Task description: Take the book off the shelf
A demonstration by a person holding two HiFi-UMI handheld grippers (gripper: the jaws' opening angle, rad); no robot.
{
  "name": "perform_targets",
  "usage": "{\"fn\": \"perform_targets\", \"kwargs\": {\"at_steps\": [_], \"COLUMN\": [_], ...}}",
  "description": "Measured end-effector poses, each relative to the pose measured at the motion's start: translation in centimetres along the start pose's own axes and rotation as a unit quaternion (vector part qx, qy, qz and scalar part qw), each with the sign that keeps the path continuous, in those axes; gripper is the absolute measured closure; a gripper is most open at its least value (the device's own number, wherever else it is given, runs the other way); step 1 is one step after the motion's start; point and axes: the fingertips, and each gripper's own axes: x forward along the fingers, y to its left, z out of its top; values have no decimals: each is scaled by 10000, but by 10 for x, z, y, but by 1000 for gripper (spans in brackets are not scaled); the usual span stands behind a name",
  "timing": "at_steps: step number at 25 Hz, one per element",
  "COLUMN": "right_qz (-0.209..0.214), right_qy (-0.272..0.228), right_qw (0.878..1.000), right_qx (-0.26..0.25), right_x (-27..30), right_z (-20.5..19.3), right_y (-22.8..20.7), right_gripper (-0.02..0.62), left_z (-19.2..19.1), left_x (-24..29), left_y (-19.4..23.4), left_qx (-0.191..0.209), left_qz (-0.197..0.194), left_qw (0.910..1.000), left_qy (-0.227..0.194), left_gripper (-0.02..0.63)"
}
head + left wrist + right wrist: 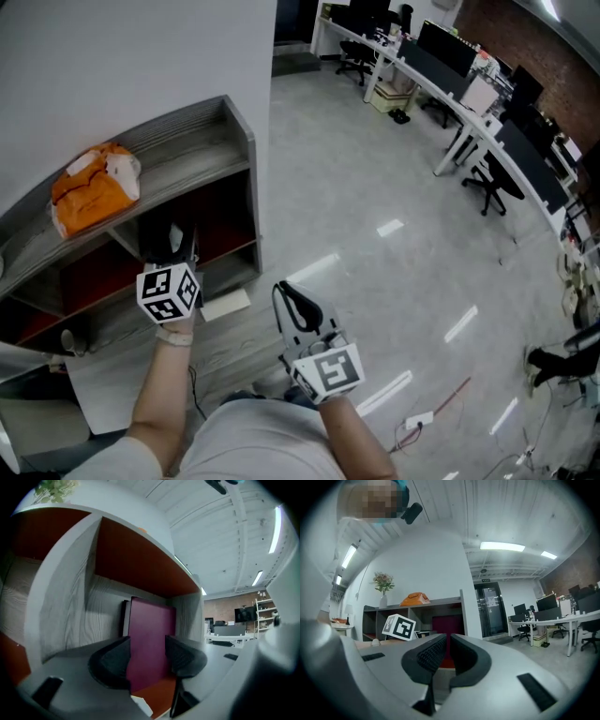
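A maroon book (150, 634) stands upright at the back of the grey shelf's (239, 131) right-hand compartment, its cover towards me and white page edges at its left. My left gripper (147, 641) reaches into that compartment, open, with the book showing between and just beyond its pads (115, 660), which do not press on it. In the head view the left gripper (169, 234) is half hidden inside the shelf and the book does not show. My right gripper (286, 291) hangs back over the floor, shut and empty. The right gripper view looks past its jaws at the book (447, 620).
An orange bag (94, 187) lies on the shelf top, with a vase of flowers (383, 585) further left. A white sheet (225, 305) lies on the floor by the shelf. Desks with chairs (450, 75) line the far right. Cables (441, 408) trail on the floor.
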Motion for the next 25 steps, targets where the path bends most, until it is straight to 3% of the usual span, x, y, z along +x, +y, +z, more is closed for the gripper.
{"fn": "perform_targets", "kwargs": {"at_steps": [6,12,16,20,25], "right_qz": [111,206,170,173,269], "right_qy": [187,228,26,17,217], "right_qw": [9997,9994,9999,9998,9994], "right_qx": [-150,-141,-10,18,-100], "right_x": [0,5,9,8,0], "right_z": [-7,-9,1,2,-10], "right_y": [-21,-27,-29,-32,-34], "right_gripper": [565,565,565,565,565], "left_z": [1,1,-2,-3,-3], "left_x": [22,40,44,38,27], "left_y": [17,20,16,19,12], "left_qx": [139,123,117,167,255], "left_qz": [475,292,172,256,218], "left_qw": [9988,9995,9998,9995,9994], "left_qy": [27,42,78,27,27], "left_gripper": [342,318,319,370,387]}}
